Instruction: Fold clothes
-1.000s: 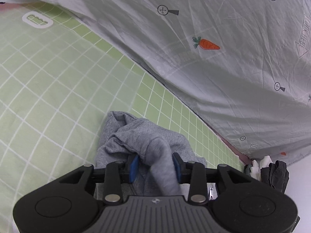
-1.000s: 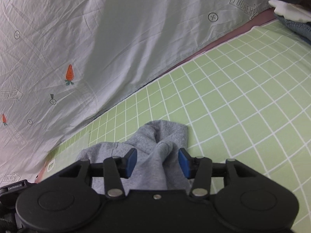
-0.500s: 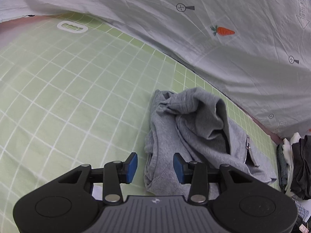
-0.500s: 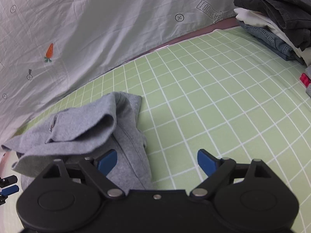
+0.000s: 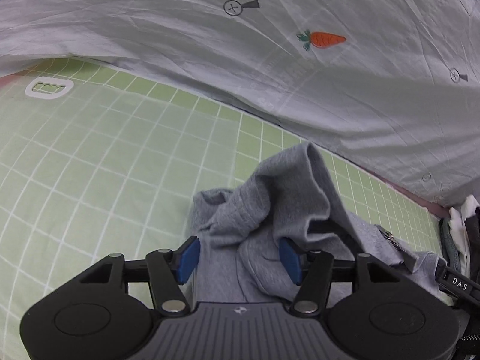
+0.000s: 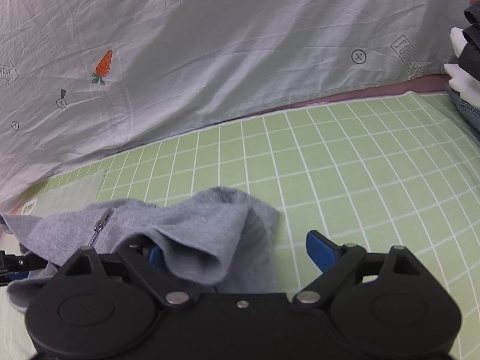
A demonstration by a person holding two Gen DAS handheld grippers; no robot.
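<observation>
A crumpled grey fleece garment (image 5: 270,210) with a metal zipper (image 5: 393,240) lies on the green gridded mat (image 5: 105,165). My left gripper (image 5: 238,259) hovers low over its near edge. Its jaws are opening, and a bunched fold rises between the blue pads (image 5: 187,259) without being pinched. In the right wrist view the same garment (image 6: 210,231) lies at lower left, zipper (image 6: 102,222) showing. My right gripper (image 6: 238,253) stands wide open. A fold covers most of its left pad, while its right pad is over bare mat (image 6: 345,180).
A white quilt with carrot prints (image 5: 300,75) (image 6: 210,60) drapes along the far side of the mat. A stack of folded clothes (image 6: 465,60) (image 5: 462,234) sits at the right end. A white logo (image 5: 48,88) marks the mat's far left.
A second ago both grippers held pinched grey cloth. They let go, the garment dropped in a heap on the mat, and both have since closed in low over it with wider jaws.
</observation>
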